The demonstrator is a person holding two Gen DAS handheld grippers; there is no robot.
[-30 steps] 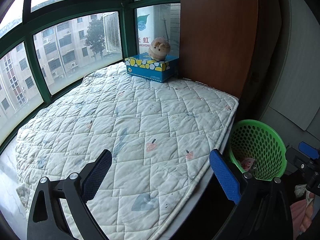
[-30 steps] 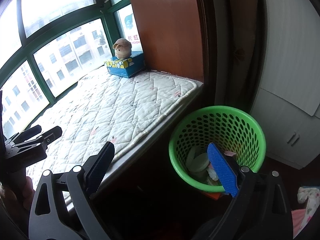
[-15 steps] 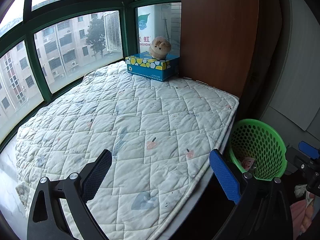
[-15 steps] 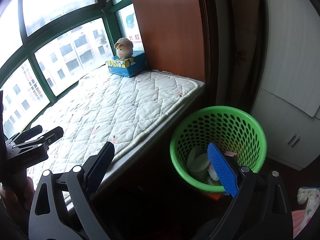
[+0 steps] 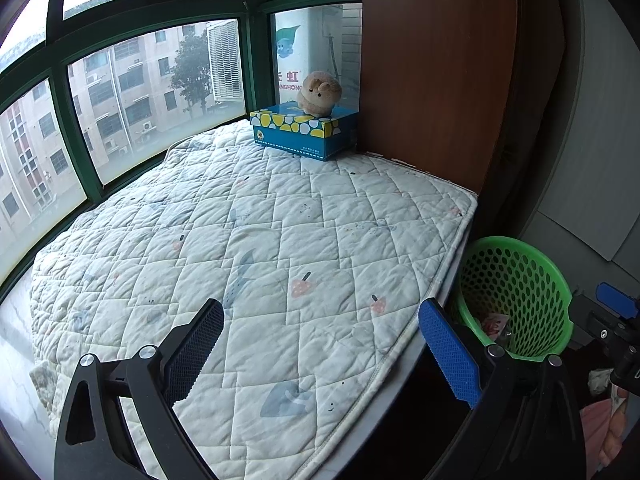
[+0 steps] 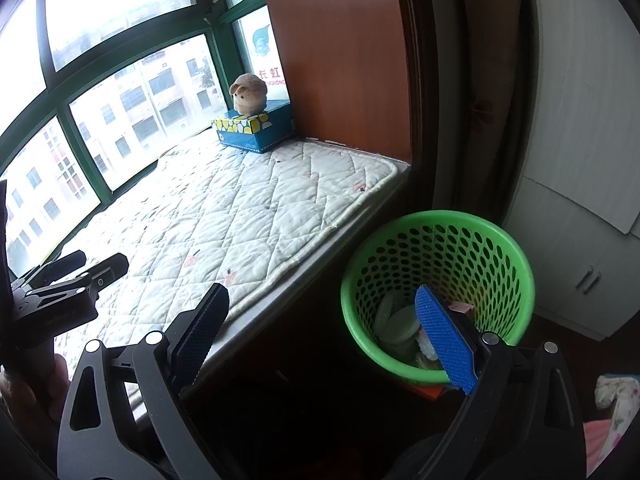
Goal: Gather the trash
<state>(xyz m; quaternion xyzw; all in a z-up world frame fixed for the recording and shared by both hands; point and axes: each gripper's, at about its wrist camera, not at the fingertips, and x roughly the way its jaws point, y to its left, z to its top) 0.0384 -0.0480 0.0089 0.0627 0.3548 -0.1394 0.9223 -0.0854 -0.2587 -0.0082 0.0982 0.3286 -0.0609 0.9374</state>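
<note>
A green mesh waste basket (image 6: 496, 240) stands on the floor beside the window seat; it also shows in the left wrist view (image 5: 532, 256). Pale round pieces of trash (image 6: 396, 318) and a pink wrapper (image 5: 494, 325) lie in its bottom. My left gripper (image 5: 320, 330) is open and empty above the front edge of the quilted mat (image 5: 256, 240). My right gripper (image 6: 320, 318) is open and empty, its right finger over the basket's near rim.
A blue tissue box (image 5: 304, 130) with a plush toy (image 5: 319, 92) on it sits at the mat's far corner against a wooden panel (image 5: 432, 60). Windows curve round the left. A white cabinet (image 6: 580, 240) stands right of the basket. Cloth (image 6: 616, 396) lies on the floor.
Both views have shifted only slightly; the right gripper has edged a little nearer the basket. Both grippers stay open and empty.
</note>
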